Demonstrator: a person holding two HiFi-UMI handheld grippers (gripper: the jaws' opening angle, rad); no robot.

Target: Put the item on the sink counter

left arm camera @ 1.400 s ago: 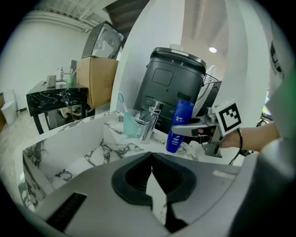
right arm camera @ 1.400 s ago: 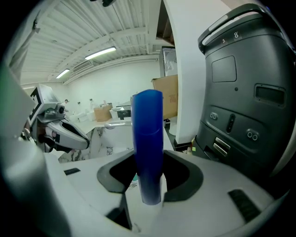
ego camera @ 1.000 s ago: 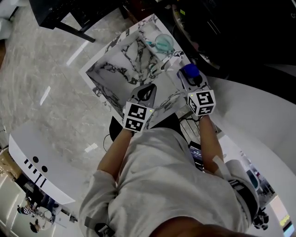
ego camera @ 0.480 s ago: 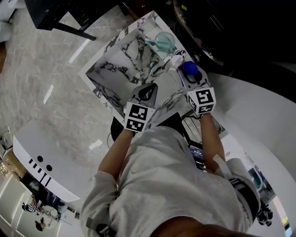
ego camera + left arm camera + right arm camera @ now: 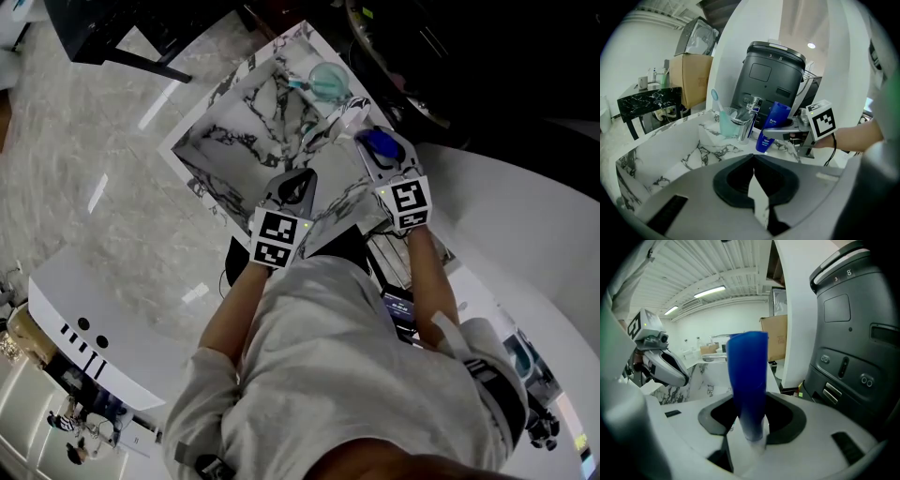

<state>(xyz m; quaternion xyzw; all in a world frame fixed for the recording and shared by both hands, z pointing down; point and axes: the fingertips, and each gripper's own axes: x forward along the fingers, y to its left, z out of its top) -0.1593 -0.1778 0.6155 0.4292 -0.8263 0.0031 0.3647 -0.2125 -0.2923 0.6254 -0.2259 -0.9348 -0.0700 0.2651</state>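
Note:
A blue tube (image 5: 382, 143) stands tilted between the jaws of my right gripper (image 5: 373, 139), which is shut on it beside the chrome faucet (image 5: 337, 117). In the left gripper view the blue tube (image 5: 771, 125) has its lower end at the marble sink counter (image 5: 785, 149); I cannot tell whether it touches. The right gripper view shows the blue tube (image 5: 748, 371) clamped upright in my right gripper (image 5: 751, 427). My left gripper (image 5: 298, 183) hovers over the counter's near edge, shut and empty, its tips meeting in its own view (image 5: 753, 161).
A teal cup (image 5: 327, 82) with a toothbrush (image 5: 715, 96) stands behind the faucet (image 5: 745, 123). The marble basin (image 5: 248, 122) lies to the left. A black appliance (image 5: 771, 77) rises behind the counter. A cardboard box (image 5: 691, 77) and a dark table (image 5: 647, 101) are at far left.
My right gripper has shifted slightly toward the faucet with the blue tube still in it. The left gripper has stayed where it was.

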